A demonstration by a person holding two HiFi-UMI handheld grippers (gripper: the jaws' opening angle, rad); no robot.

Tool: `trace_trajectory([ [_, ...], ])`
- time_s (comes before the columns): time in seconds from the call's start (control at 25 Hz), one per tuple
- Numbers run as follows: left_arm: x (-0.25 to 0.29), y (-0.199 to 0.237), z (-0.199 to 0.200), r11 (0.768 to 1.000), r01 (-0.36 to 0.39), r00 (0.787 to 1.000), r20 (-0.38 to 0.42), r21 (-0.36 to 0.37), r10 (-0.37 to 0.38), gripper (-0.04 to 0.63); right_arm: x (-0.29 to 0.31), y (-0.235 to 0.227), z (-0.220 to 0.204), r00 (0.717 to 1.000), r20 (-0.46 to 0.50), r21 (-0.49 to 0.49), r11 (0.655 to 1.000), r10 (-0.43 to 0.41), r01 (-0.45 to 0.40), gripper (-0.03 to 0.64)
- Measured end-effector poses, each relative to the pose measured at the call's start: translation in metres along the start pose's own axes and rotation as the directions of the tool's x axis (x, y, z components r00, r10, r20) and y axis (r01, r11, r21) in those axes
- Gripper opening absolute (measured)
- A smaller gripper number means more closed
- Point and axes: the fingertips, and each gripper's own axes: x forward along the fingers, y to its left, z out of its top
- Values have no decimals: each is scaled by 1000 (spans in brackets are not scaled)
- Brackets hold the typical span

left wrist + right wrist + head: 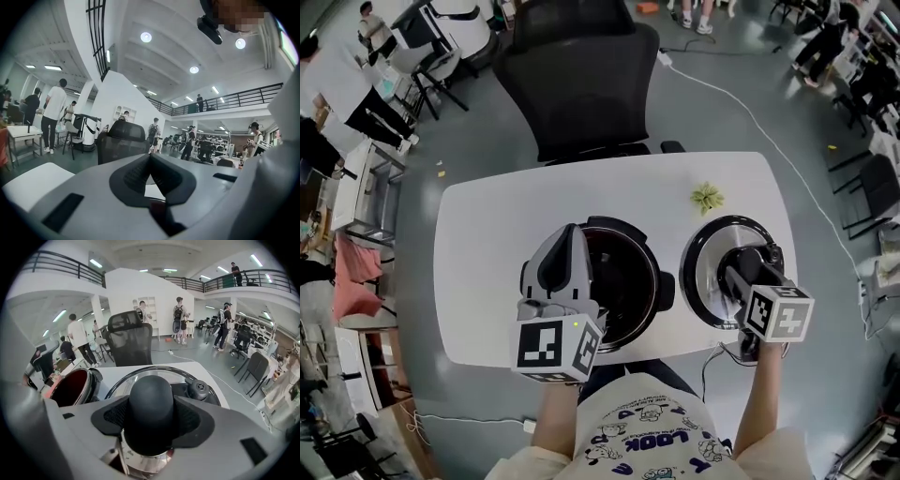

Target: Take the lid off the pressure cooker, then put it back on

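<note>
The pressure cooker pot [649, 255] stands uncovered on the middle of the white table [483, 272]; its dark red inside also shows in the right gripper view [72, 387]. Its round lid [705, 270], shiny metal with a black rim, is over the table's right part, beside the pot. My right gripper [739, 270] is shut on the lid's black knob [151, 408], jaws pressed on either side of it [151, 420]. My left gripper [570, 236] hovers over the pot's left rim, jaws closed together with nothing between them [150, 157].
A small green plant-like object [707, 197] lies on the table behind the lid. A black office chair [581, 84] stands at the table's far edge. A white cable [750, 108] runs across the floor at the right. People and desks fill the room beyond.
</note>
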Motion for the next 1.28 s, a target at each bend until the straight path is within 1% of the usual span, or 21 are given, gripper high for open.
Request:
trace_trajectory([
  [0.24,-15,9,9,1000,-26,1000,17,-3,26,14,-20,19,24,999,35,-42,999,34,-33,293],
  [0.4,-25,25,14,998,-56,998,25,-11,56,14,-22,40,39,994,52,-85,993,93,-88,293],
  [0.6,-45,46,19,994,-106,994,38,-18,106,14,-26,78,50,985,40,-144,976,168,-161,291],
  [0.88,-78,84,19,978,-204,978,38,-37,206,14,-34,134,59,967,15,-237,941,253,-243,293],
  [1.08,-103,117,7,955,-286,957,23,-77,289,14,-31,182,60,941,-22,-313,892,337,-326,292],
  [1.28,-124,142,-3,935,-337,941,0,-113,339,14,-33,228,56,920,-64,-367,848,387,-383,293],
])
